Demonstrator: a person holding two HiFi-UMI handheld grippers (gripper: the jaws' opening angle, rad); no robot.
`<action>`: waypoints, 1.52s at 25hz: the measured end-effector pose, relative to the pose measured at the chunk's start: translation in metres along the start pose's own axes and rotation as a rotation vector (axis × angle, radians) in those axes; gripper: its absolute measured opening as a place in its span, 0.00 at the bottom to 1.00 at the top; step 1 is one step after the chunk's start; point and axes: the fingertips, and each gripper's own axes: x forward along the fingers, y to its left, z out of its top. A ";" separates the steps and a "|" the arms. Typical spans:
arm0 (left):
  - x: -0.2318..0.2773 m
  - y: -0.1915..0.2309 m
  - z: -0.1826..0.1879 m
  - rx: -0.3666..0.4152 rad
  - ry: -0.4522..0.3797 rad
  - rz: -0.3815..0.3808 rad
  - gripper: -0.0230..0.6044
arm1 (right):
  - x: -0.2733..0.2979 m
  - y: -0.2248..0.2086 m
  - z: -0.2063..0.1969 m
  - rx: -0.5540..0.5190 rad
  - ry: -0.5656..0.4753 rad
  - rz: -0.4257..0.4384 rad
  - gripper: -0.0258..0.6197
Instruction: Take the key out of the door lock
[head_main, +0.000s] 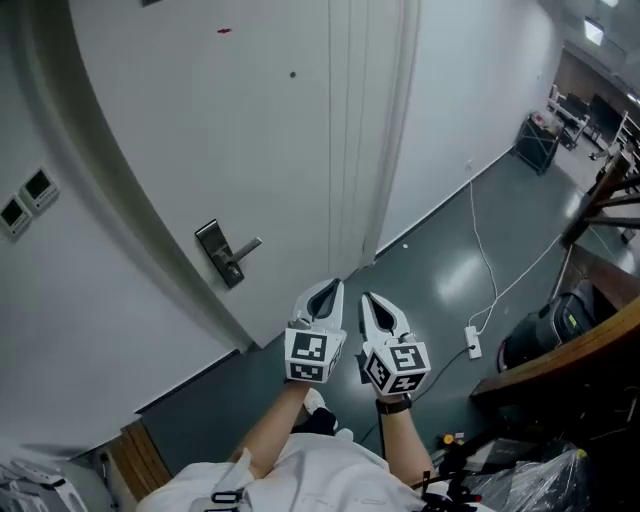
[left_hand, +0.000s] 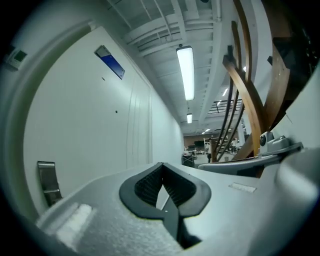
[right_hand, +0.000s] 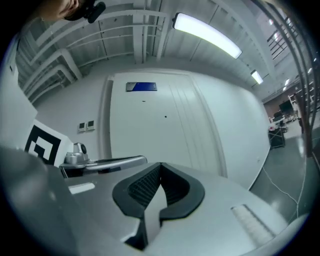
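A white door (head_main: 230, 130) carries a metal lock plate with a lever handle (head_main: 229, 252) in the head view; the key is too small to make out. The plate's edge (left_hand: 46, 181) shows at the left gripper view's left. My left gripper (head_main: 327, 292) and right gripper (head_main: 367, 299) hang side by side well below and right of the handle, over the dark floor. Both are shut and hold nothing. In the right gripper view the door (right_hand: 160, 125) lies straight ahead, with the left gripper (right_hand: 100, 164) at the left.
Two wall switches (head_main: 27, 200) sit left of the door frame. A white cable and power strip (head_main: 474, 342) lie on the floor at the right. A wooden railing (head_main: 560, 350) and black equipment (head_main: 545, 330) stand at the right.
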 end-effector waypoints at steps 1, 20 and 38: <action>-0.001 0.018 0.001 0.004 -0.010 0.038 0.04 | 0.017 0.010 -0.003 -0.008 0.010 0.041 0.05; -0.115 0.290 -0.018 -0.057 -0.048 0.719 0.04 | 0.207 0.202 -0.063 -0.079 0.188 0.671 0.05; -0.112 0.408 -0.048 -0.128 -0.064 0.687 0.32 | 0.247 0.217 -0.160 -0.147 0.453 0.814 0.05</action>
